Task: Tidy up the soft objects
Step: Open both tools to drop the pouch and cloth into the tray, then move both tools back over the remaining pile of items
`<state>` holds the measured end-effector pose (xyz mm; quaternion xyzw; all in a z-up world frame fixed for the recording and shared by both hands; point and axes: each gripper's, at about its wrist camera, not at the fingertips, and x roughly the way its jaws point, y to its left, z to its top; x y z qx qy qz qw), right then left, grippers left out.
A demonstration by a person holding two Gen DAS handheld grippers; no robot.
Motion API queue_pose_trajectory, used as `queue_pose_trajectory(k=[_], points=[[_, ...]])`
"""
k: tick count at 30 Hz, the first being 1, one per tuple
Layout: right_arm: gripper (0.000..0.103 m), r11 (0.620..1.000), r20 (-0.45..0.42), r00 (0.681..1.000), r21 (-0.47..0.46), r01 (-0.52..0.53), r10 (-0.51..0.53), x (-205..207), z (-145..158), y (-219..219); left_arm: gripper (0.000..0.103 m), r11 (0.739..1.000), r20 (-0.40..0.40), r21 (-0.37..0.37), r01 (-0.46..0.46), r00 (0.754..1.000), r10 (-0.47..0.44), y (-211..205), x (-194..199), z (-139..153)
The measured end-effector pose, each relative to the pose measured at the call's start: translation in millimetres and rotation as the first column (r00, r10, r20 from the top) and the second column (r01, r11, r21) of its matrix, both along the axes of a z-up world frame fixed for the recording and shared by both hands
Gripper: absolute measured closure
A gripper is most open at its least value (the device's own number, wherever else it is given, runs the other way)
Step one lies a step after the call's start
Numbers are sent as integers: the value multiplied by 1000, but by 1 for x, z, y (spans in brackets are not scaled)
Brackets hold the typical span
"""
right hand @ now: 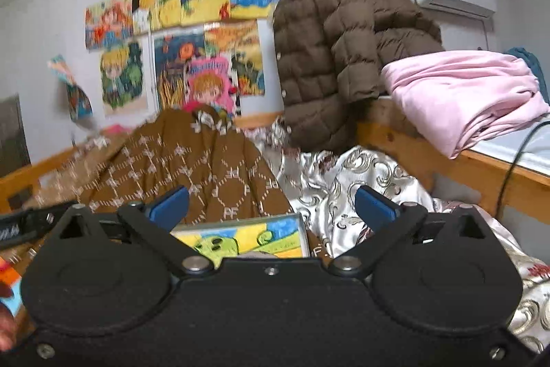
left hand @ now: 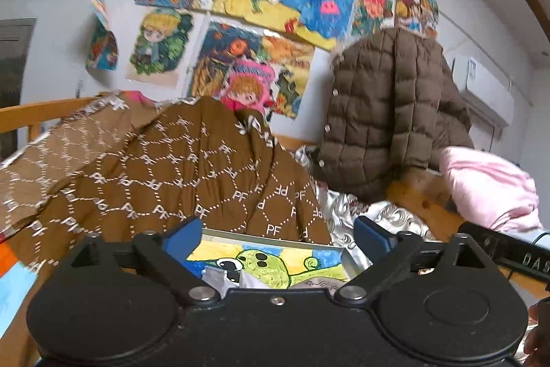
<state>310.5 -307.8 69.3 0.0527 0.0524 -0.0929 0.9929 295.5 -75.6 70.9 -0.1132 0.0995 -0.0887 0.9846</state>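
**Both grippers wide open over a heaped bed**

The brown quilt (left hand: 192,167) carries a repeated white "PF" monogram inside dotted hexagons. On the black bar at the right edge of the left wrist view, the letters "DAS" can be read before the frame cuts them off.

The left gripper (left hand: 278,231) has its blue fingers spread wide and grips nothing; the right gripper (right hand: 271,203) is spread just as far, also empty. Both hang above a framed drawing (right hand: 240,236) of a green creature (partly hidden by the gripper bodies).

The quilt is piled on the bed beside a silver patterned cover (right hand: 347,181). A brown puffer jacket (right hand: 330,50) hangs near the wall, and a folded pink blanket (right hand: 464,95) rests on the wooden ledge (right hand: 481,157). The wall posters (left hand: 240,23) are blurred.
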Motion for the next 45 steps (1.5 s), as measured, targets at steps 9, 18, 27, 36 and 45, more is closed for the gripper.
queue_pose_trajectory(k=[9,18,27,36,45], points=[[1,993,52,998,118,-31,25,-76,-14,-23,3,997,30,57,-57,998,55,0,-81,-8],[0,980,-4,999,192,-50,52,-132,-54,-28,1,992,-24,86,-87,996,90,13,-136,-26],[0,986,-59,997,163,-37,48,-167,-72,-6,1,991,-176,113,-71,980,90,26,-172,-61],[0,989,-223,975,139,44,-12,-175,-88,18,1,971,-282,233,-55,952,122,19,-187,-83],[1,990,-458,889,121,71,-8,-150,-111,29,1,963,-326,264,-51,935,139,17,-181,-91]])
